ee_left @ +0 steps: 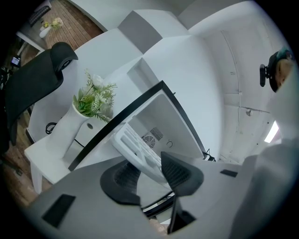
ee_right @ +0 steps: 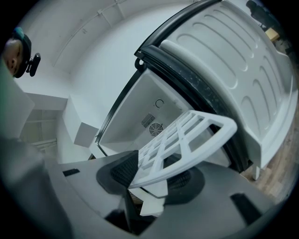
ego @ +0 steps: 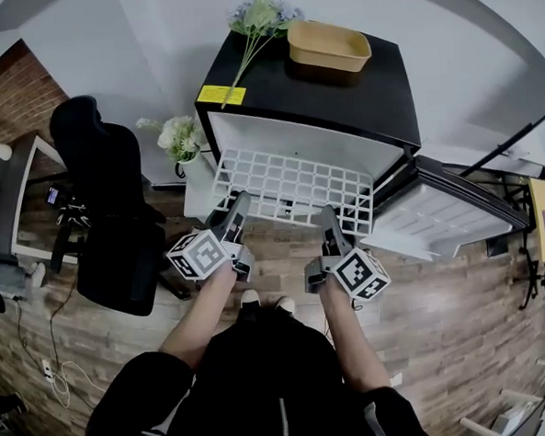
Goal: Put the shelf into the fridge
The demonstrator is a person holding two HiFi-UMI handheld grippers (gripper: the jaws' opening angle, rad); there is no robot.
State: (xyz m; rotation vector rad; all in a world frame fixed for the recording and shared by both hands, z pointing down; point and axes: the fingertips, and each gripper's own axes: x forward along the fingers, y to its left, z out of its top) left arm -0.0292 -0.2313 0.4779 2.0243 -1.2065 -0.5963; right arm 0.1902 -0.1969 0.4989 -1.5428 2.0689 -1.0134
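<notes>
So the biggest thing here is the fridge (ego: 338, 89), a black-topped little unit straight ahead of both tools. Its door (ego: 438, 216) is swung open, off to the outside of the right tool (ego: 330, 223). A black office chair (ego: 105, 195) sits out past the left tool (ego: 235, 210), on that tool's outer side.

We've got the shelf (ego: 294, 188) held between the two tools. It's a white grid, and its long axis runs side to side from one tool across to the other. Its near long edge is toward us, and its far long edge points into the fridge's open front. It lies roughly flat. We can't tell how far in the far edge actually is.

The left tool (ee_left: 149, 175) is clamped on the near left end of the shelf (ee_left: 135, 147), with the dark pads pinching the white plastic. The right tool (ee_right: 154, 172) is likewise clenched on the near right end of the shelf (ee_right: 187, 137).

Smaller stuff: beyond both tools there's a tan tray (ego: 328, 45) on the fridge top, with a flower bunch (ego: 259, 20) beside it. A vase of flowers (ego: 177, 140) stands on a white counter (ee_left: 51, 154) ahead and outward of the left tool. There's a yellow sticker (ego: 221, 96) on the fridge top's near corner.
</notes>
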